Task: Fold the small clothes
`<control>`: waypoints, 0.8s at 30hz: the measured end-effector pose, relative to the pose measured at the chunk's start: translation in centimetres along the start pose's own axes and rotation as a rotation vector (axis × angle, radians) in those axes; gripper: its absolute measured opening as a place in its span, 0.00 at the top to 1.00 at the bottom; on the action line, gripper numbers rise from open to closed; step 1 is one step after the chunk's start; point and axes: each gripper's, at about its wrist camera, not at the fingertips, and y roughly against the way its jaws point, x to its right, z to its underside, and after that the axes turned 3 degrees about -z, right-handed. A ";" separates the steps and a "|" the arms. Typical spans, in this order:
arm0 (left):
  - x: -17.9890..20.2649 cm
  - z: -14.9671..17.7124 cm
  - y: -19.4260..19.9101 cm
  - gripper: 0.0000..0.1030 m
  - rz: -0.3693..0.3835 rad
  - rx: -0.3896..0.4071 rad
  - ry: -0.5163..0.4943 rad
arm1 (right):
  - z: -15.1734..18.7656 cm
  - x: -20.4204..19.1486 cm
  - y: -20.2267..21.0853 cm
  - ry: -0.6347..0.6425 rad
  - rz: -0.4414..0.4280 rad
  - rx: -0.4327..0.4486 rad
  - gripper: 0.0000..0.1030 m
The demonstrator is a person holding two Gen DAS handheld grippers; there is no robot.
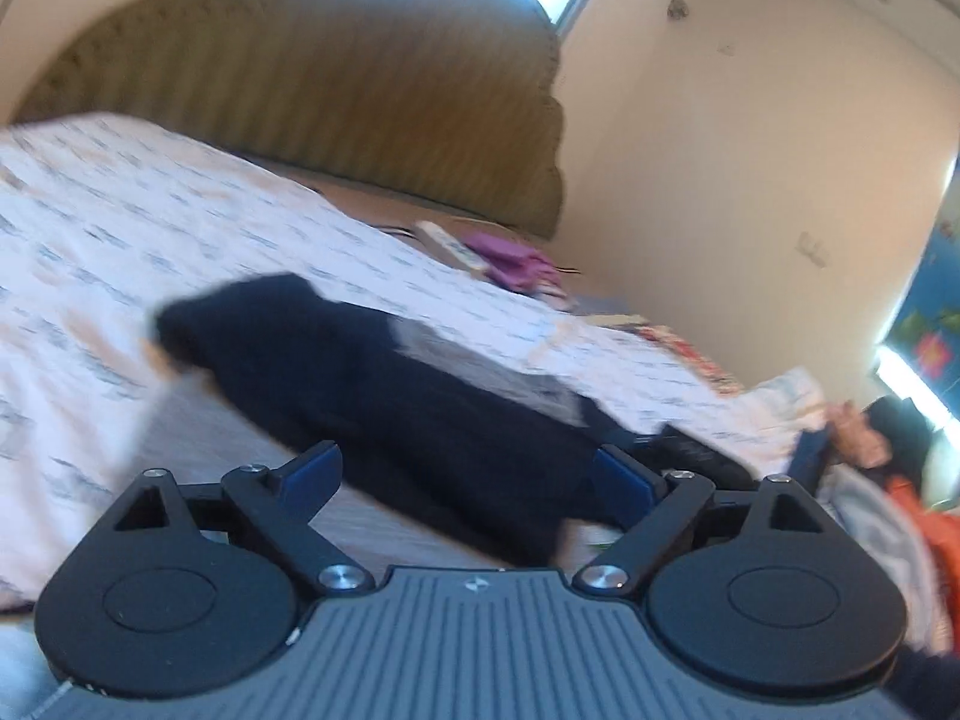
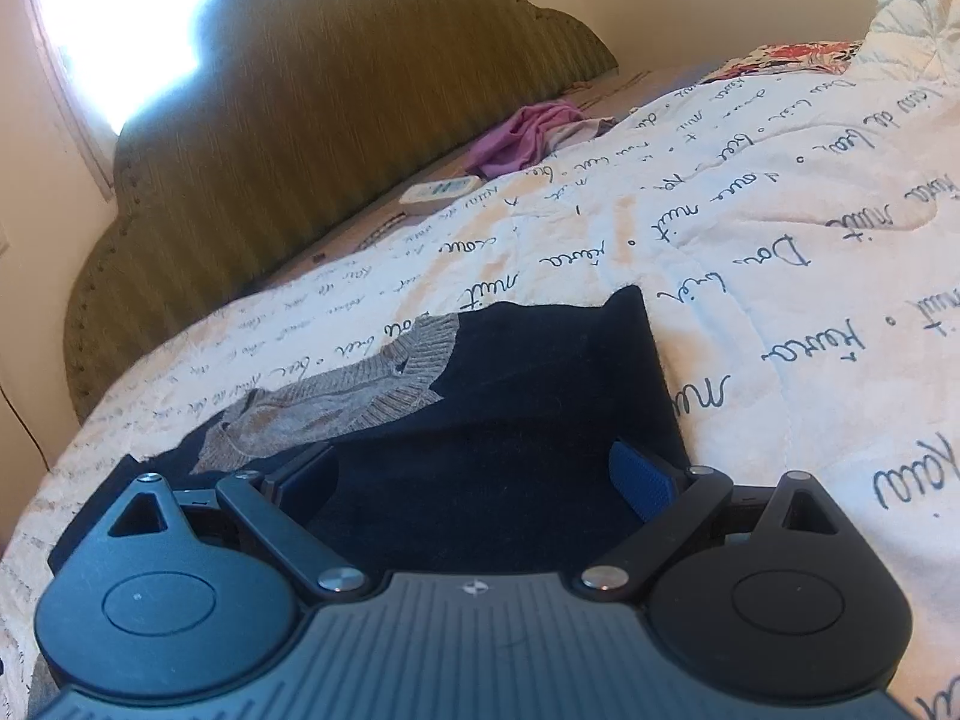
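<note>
A dark navy garment (image 2: 516, 396) lies spread on a bed, on a white quilt (image 2: 780, 276) printed with looping black handwriting. In the right wrist view the garment reaches from just ahead of the gripper out to a pointed corner farther up the bed, and a grey ribbed knit piece (image 2: 354, 396) lies on its left part, overlapping the navy cloth and the quilt beside it. The right gripper (image 2: 474, 474) hangs low over the near edge of the garment with its blue-padded fingers (image 2: 639, 480) spread wide apart and nothing between them. The left wrist view is blurred; there the same navy garment (image 1: 384, 396) runs diagonally across the quilt (image 1: 180, 228), with the grey patch (image 1: 480, 366) on its upper side. The left gripper (image 1: 474, 474) is likewise open, its fingers (image 1: 312, 474) wide apart with the garment lying ahead of and between them, and whether they touch the cloth cannot be told. Behind the bed stands a padded olive-green headboard (image 2: 288, 138) with a scalloped top, and a bright window (image 2: 120, 18) glares above it. Near the headboard lie a crumpled purple cloth (image 2: 522, 132) and, just beside it, a small white box (image 2: 438, 192). At the right edge of the left view a hand (image 1: 858, 432) shows above an orange sleeve (image 1: 924, 522).
</note>
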 end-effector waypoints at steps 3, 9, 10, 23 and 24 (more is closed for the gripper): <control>-2.0 0.7 1.6 0.11 -0.061 0.032 -0.003 | -0.6 -1.3 1.9 -0.148 -0.195 -0.035 0.05; -3.3 2.9 0.4 0.09 -0.095 -0.032 -0.043 | 0.9 -4.1 -1.5 -0.226 -0.321 -0.348 0.06; -3.3 2.9 0.1 0.05 -0.083 -0.058 -0.039 | 1.0 -4.4 -1.7 -0.212 -0.316 -0.350 0.06; -4.6 3.1 -0.4 0.01 -0.050 -0.099 0.014 | 1.9 -8.2 -2.5 -0.007 -0.242 -0.384 0.93; -4.7 3.1 -0.4 0.01 -0.047 -0.098 0.018 | 1.7 -8.2 -2.3 -0.002 -0.249 -0.377 0.93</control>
